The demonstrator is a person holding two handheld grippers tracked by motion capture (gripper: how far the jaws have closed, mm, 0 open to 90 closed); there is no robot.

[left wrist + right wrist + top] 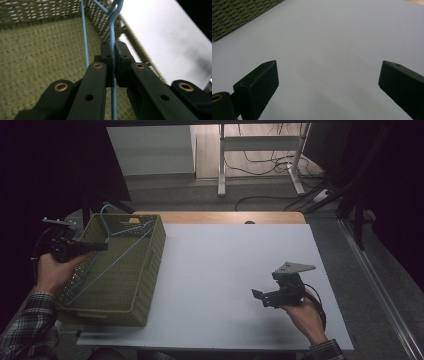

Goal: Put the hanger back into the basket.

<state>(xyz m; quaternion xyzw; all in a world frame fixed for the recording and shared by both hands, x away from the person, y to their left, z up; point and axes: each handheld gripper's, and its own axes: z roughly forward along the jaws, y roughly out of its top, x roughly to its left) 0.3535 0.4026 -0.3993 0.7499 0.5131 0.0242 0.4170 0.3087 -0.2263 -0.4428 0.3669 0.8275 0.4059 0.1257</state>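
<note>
A green woven basket (145, 270) stands on the left part of the white table. Blue wire hangers (111, 254) lie inside it. My left gripper (102, 246) reaches over the basket's left rim and is shut on one blue hanger (112, 35), whose thin wire runs up between the closed jaws toward its hook. The basket floor (37, 57) lies below it. My right gripper (257, 295) hovers over the right half of the table, open, its two black fingers (259, 85) wide apart with nothing between them.
The white table top (230, 260) stretches between the basket and the right hand. A strip of wooden table edge (225, 217) runs along the back. Beyond it are a white desk frame (260, 150) and loose cables (265, 167) on the floor.
</note>
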